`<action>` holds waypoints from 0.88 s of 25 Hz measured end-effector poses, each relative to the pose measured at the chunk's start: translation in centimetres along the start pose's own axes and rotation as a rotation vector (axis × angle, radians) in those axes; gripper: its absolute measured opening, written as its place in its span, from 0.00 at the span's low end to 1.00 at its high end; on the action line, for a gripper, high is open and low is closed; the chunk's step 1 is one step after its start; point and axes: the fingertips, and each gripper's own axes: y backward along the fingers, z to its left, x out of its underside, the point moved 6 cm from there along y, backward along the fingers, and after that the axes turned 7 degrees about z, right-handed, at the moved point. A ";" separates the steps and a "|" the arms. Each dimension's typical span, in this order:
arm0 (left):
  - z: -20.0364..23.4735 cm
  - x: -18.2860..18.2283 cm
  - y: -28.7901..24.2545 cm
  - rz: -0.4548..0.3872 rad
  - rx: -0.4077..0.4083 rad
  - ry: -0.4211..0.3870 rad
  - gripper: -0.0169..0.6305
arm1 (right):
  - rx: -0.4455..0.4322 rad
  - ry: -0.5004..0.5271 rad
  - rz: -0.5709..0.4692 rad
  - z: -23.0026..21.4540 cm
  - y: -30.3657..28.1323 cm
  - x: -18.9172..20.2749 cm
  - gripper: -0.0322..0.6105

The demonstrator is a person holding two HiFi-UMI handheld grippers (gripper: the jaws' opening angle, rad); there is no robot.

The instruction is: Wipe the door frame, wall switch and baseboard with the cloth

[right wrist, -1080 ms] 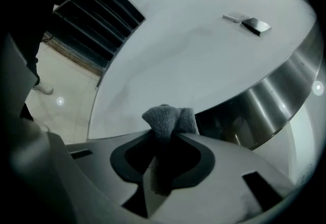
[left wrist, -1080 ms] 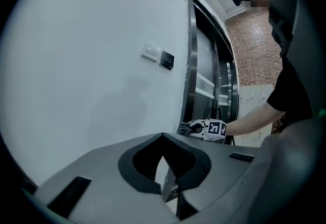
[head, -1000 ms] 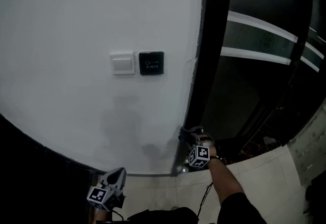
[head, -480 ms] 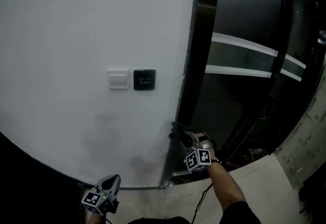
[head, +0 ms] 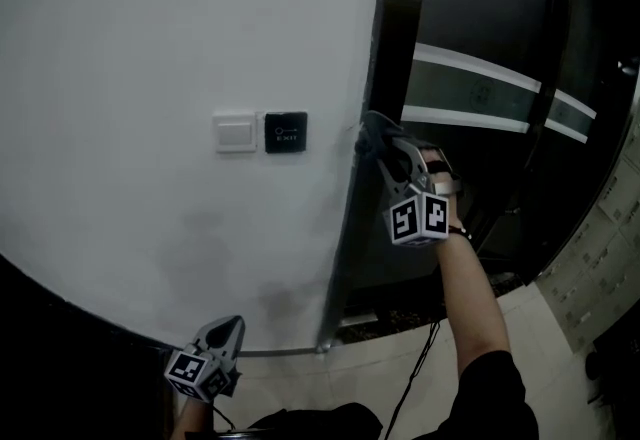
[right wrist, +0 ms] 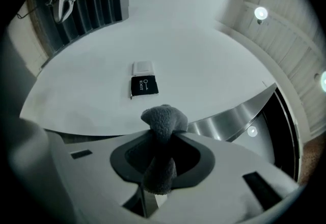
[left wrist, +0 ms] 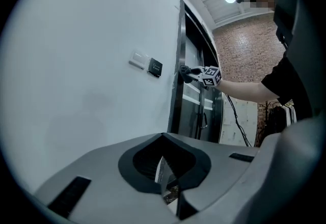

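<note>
counts at the doorway

two grippers: one left gripper (head: 228, 336) and one right gripper (head: 375, 128). two marker cubes, one on the left (head: 192, 373) and one on the right (head: 418, 218). one cloth (right wrist: 163, 121). two plates on the one white wall (head: 150, 28): one white switch (head: 235, 132) and one black exit button (head: 286, 131). one door frame (head: 395, 28). two pale stripes (head: 470, 68) cross the dark door. one bare forearm (head: 470, 298). three ceiling lights (right wrist: 261, 12) show in the right gripper view.

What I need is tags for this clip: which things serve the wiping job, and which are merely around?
Job: cloth, clamped in the right gripper; door frame; white wall switch.
Merely around: black EXIT button; left gripper, shut and empty; brick wall; ceiling lamp.
</note>
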 end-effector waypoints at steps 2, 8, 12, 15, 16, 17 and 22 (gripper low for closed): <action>0.2 0.0 0.5 0.002 -0.016 -0.001 0.03 | -0.031 0.015 0.020 1.0 -0.9 0.2 0.18; 0.9 0.6 1.1 0.030 -0.047 0.009 0.03 | -0.075 -0.021 0.025 4.8 -2.1 1.1 0.18; 0.9 0.7 0.9 0.047 -0.062 0.020 0.03 | -0.075 -0.031 0.004 5.9 -1.8 1.3 0.18; 1.0 0.9 0.3 0.043 -0.053 0.015 0.03 | -0.102 -0.031 -0.006 7.2 -1.6 1.7 0.18; 0.9 0.9 0.0 0.043 -0.048 0.013 0.03 | -0.108 -0.032 -0.009 7.5 -1.5 1.9 0.18; 0.8 0.8 -0.3 0.043 -0.041 0.013 0.03 | -0.115 -0.033 -0.011 7.9 -1.5 2.1 0.18; 0.4 0.9 -0.8 0.059 -0.029 0.011 0.03 | -0.153 -0.048 -0.010 9.9 -1.1 2.7 0.18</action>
